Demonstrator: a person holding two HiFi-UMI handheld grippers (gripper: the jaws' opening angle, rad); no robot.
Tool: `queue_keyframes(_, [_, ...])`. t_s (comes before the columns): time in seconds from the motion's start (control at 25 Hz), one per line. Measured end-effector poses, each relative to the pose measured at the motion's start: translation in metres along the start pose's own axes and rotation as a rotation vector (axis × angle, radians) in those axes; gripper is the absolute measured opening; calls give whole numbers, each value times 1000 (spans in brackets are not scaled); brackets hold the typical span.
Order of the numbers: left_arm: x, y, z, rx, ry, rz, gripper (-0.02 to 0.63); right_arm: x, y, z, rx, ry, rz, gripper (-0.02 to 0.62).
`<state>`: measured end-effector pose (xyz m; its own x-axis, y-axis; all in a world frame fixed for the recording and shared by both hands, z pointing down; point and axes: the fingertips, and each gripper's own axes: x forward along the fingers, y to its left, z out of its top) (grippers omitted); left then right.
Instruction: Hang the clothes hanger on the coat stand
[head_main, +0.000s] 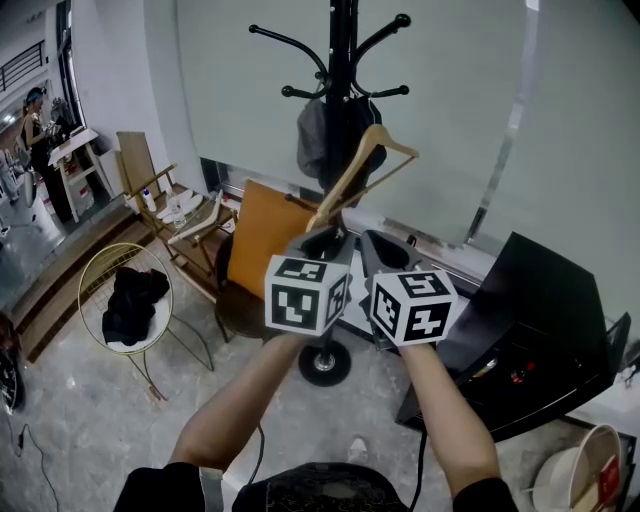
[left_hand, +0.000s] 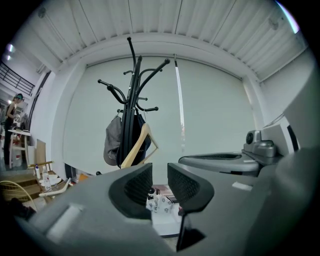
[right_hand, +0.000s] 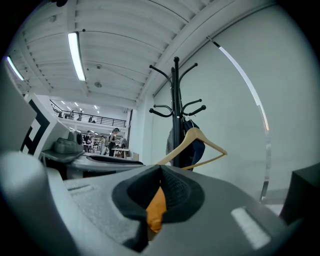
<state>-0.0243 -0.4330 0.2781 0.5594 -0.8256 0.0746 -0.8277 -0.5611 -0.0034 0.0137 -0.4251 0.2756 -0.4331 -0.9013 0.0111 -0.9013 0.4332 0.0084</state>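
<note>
The black coat stand (head_main: 343, 60) rises straight ahead, with grey and dark garments (head_main: 315, 140) on its lower hooks. A wooden hanger (head_main: 350, 175) is tilted steeply in front of them, its hook lost against the dark cloth. My right gripper (head_main: 383, 245) is raised below it. In the right gripper view its jaws (right_hand: 160, 169) are shut, and the hanger (right_hand: 192, 136) runs up from their tips toward the stand (right_hand: 176, 100). My left gripper (head_main: 322, 238) is close beside it, open and empty (left_hand: 160, 177). Its view shows the hanger (left_hand: 136, 150) beyond the left jaw, before the stand (left_hand: 131, 100).
An orange chair (head_main: 265, 230) stands by the stand's round base (head_main: 325, 362). A wire chair with a black garment (head_main: 130, 300) and a wooden folding chair (head_main: 190, 215) are on the left. A black cabinet (head_main: 540, 320) is on the right. A person (head_main: 35, 130) stands far left.
</note>
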Motion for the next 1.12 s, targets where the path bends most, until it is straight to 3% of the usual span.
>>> queue_keyframes(0.56, [-46, -24, -9, 4, -3, -51, 91, -40, 36, -5, -34, 18, -13, 0])
queue_keyframes(0.76, [-66, -26, -11, 25, -29, -28, 8, -54, 51, -7, -54, 20, -13, 0])
queue_keyframes(1.12, [-83, -27, -14, 12, -27, -30, 5, -66, 67, -9, -74, 27, -15, 0])
